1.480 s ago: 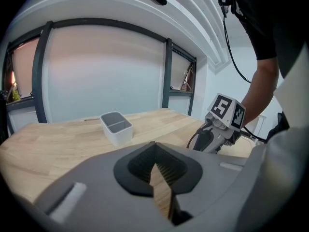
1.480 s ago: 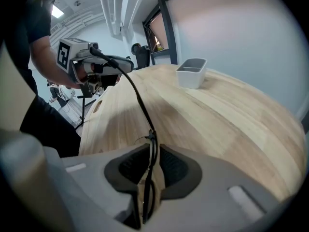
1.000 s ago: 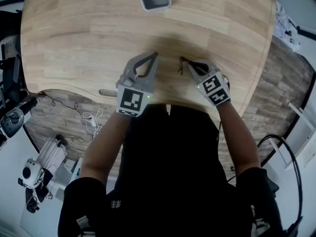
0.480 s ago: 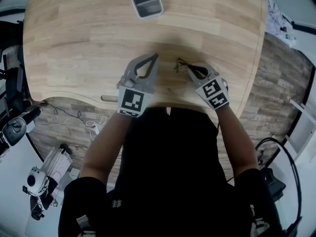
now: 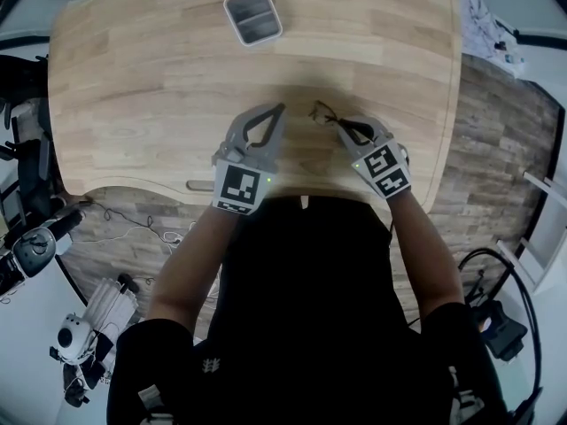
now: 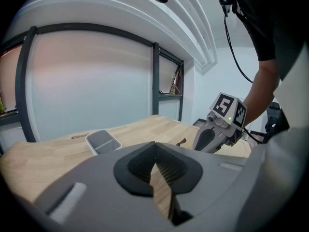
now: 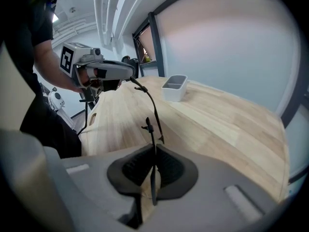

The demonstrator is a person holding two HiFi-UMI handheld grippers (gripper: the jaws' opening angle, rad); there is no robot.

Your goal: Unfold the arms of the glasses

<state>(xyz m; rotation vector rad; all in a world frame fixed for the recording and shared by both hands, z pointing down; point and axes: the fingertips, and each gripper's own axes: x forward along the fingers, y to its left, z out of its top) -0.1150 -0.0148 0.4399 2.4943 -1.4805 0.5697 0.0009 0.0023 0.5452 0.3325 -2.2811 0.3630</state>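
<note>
**Glasses pinched in the right gripper, left gripper closed on nothing**

The right gripper point(image 5: 342, 123) had its jaws pressed together on a thin dark part of the glasses point(image 5: 324, 115). In the right gripper view the pads met on a slim strip of the frame, and the rest of the glasses point(image 7: 147, 126) stood out ahead of the jaws. One wiry arm curved away over the wooden table point(image 5: 133, 87). Which part of the frame was gripped could not be made out, as the piece was too thin. The right gripper pointed steeply down toward the tabletop, with its marker cube point(image 5: 383, 168) nearest the person.

The left gripper point(image 5: 280, 110) was closed with nothing between its jaws. In its own view the two ribbed pads touched at the tips, and only bare wood showed beyond them. It sat just left of the glasses in the head view, near them but with a gap of table between (no contact that could be seen). The left gripper view caught the right gripper point(image 6: 199, 146) off to its right, and a small dark end of the glasses point(image 6: 181, 142) beside it.

A grey two-compartment tray point(image 5: 252, 14) lay well apart from both grippers, toward the far edge of the table. Both grippers were near the table's near edge, close to the person's dark-clothed body point(image 5: 310, 308).
</note>
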